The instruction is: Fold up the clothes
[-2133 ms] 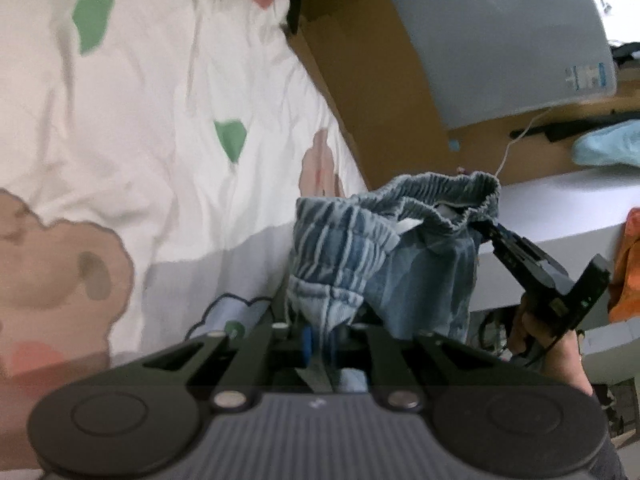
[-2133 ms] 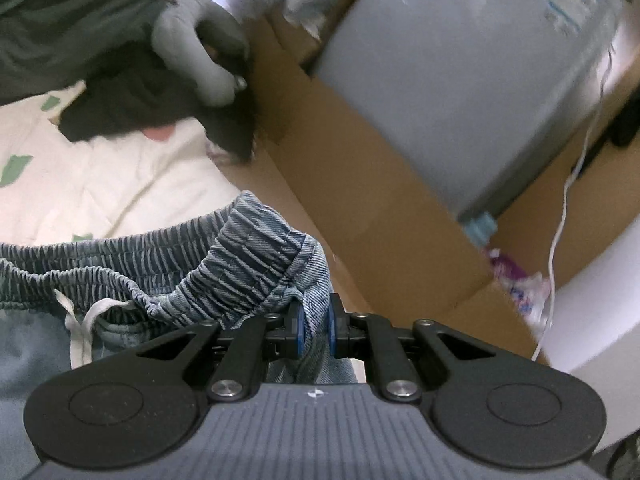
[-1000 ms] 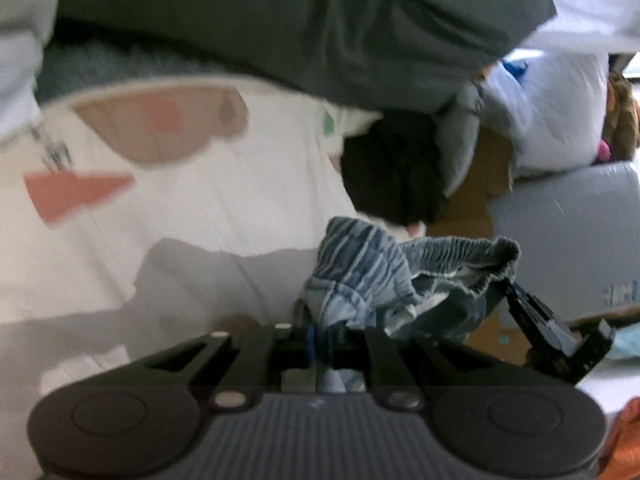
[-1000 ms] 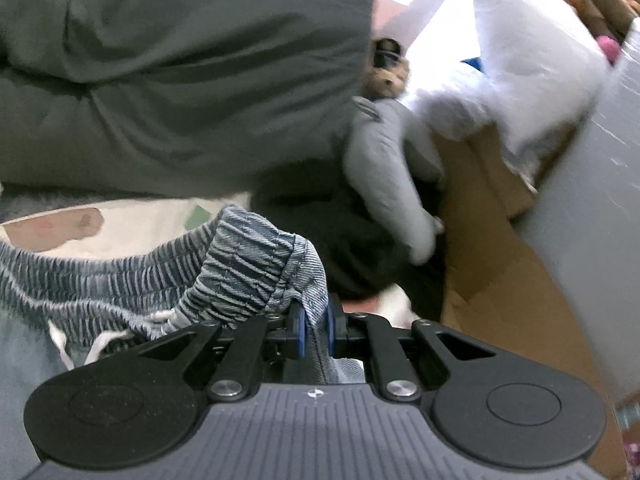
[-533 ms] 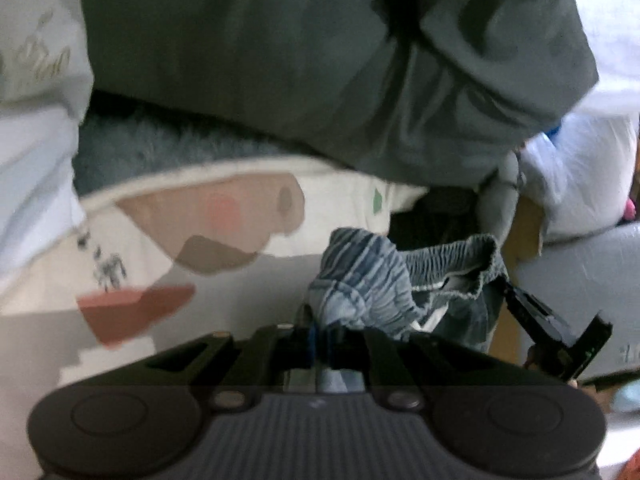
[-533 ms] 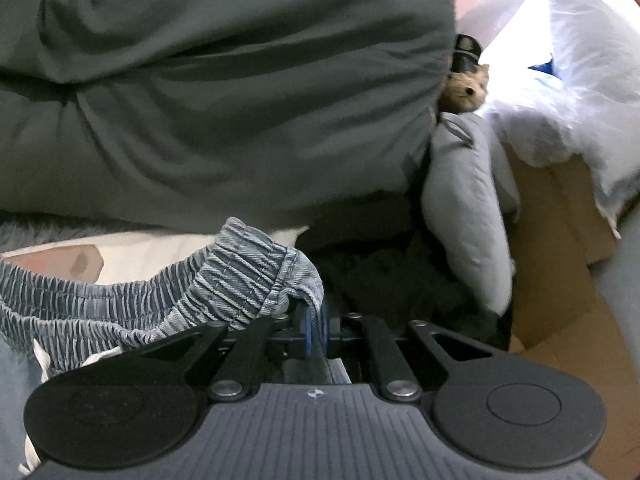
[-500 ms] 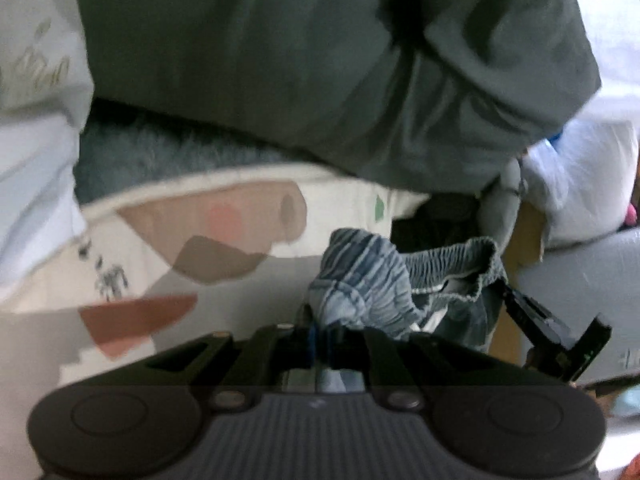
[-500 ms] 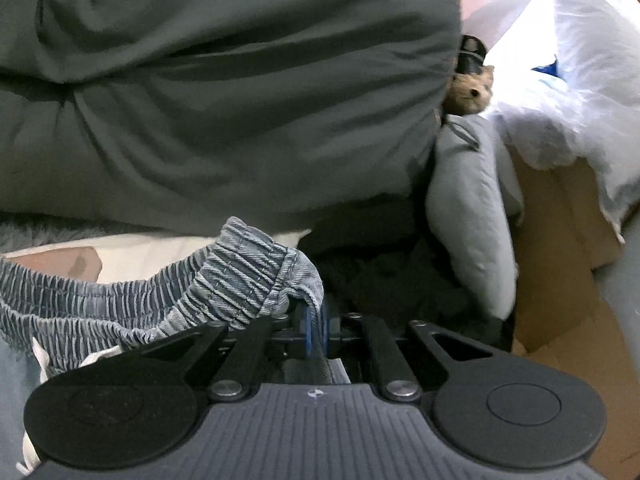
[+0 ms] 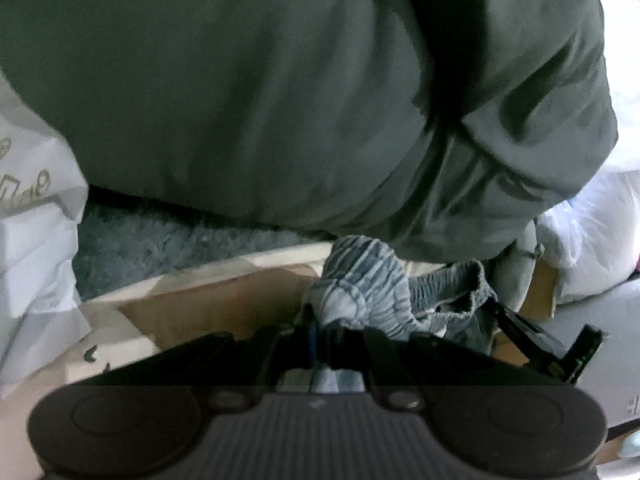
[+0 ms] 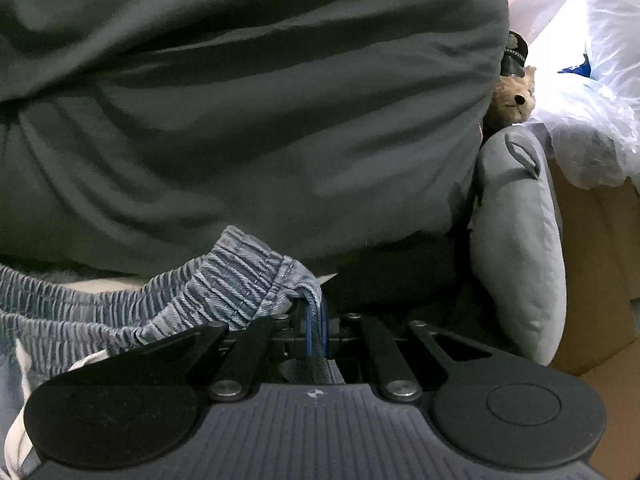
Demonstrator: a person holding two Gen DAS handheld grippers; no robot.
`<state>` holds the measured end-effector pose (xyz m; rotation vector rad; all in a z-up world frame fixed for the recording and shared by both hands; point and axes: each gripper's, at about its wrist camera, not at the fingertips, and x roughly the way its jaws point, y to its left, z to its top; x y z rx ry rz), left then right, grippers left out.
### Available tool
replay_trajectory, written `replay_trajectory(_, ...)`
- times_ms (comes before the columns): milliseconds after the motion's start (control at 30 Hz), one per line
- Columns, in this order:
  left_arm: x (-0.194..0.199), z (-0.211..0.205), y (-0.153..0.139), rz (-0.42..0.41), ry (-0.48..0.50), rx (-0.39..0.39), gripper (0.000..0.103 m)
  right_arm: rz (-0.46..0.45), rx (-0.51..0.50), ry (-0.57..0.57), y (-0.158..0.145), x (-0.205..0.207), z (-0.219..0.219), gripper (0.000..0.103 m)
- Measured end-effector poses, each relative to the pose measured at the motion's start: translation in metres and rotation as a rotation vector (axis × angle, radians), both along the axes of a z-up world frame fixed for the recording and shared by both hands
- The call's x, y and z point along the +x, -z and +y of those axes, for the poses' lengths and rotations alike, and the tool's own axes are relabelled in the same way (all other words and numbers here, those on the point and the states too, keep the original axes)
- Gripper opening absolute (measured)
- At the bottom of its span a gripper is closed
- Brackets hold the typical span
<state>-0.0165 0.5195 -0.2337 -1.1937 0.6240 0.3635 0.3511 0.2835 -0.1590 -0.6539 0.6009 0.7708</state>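
Ribbed, elastic-gathered denim shorts [image 9: 360, 304] hang stretched between both claws, low before smooth grey-green pillow [image 9: 280, 92]. Left claw [image 9: 320, 338] pinches bunched waistband corner; right claw [image 10: 314, 322] clamps opposite corner, pointing level. Fluffy blue-grey rug [image 9: 160, 248] behind.

A lived-in bedroom at home: a big grey pillow [image 10: 248, 112] lies on a cartoon-print bedsheet [image 9: 224, 304], a teddy bear [image 10: 514, 98] peeks out beside it, and plastic bags [image 10: 588, 92] sit on cardboard boxes [image 10: 592, 248] nearby.
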Motion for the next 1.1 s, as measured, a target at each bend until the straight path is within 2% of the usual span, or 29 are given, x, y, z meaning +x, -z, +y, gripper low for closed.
replay_trajectory(167,0.0,0.004,-0.003,0.01,-0.036,0.038,0.004,-0.002,0.006,0.002,0.008,0.002,0.013,0.002)
replay_trajectory(400,0.001,0.007,0.013,0.052,-0.101,0.055,0.004,-0.004,0.014,0.006,0.02,0.004,0.031,0.003)
replay_trajectory(467,0.003,0.005,0.02,0.088,-0.103,0.056,0.006,0.048,0.007,0.006,0.028,0.007,0.031,0.004)
replay_trajectory(533,0.004,0.0,0.025,0.159,-0.114,0.077,0.013,0.113,-0.003,0.006,0.039,0.011,0.029,0.008)
replay_trajectory(567,0.002,-0.003,0.024,0.169,-0.114,0.09,0.019,0.136,0.009,0.008,0.04,0.012,0.025,0.012)
replay_trajectory(600,0.0,-0.007,0.023,0.176,-0.114,0.102,0.031,0.152,0.031,0.013,0.038,0.012,0.018,0.015)
replay_trajectory(633,-0.002,-0.01,0.021,0.184,-0.114,0.114,0.037,0.167,0.056,0.016,0.035,0.012,0.011,0.028)
replay_trajectory(667,-0.004,-0.014,0.02,0.192,-0.114,0.126,0.047,0.181,0.081,0.019,0.031,0.012,0.003,0.037)
replay_trajectory(700,-0.005,-0.018,0.019,0.199,-0.114,0.138,0.053,0.193,0.102,0.017,0.026,0.011,-0.006,0.041)
replay_trajectory(833,-0.016,-0.027,0.005,0.197,-0.128,0.168,0.054,0.213,0.14,0.004,0.007,0.004,-0.042,0.041)
replay_trajectory(867,-0.018,-0.03,0.0,0.192,-0.127,0.174,0.057,0.211,0.148,-0.002,0.002,0.001,-0.055,0.042)
replay_trajectory(900,-0.018,-0.034,-0.003,0.187,-0.112,0.175,0.06,0.203,0.147,0.0,-0.004,-0.001,-0.069,0.042)
replay_trajectory(1100,-0.013,-0.065,-0.022,0.15,-0.008,0.191,0.06,0.157,0.101,0.067,-0.033,-0.022,-0.146,0.043)
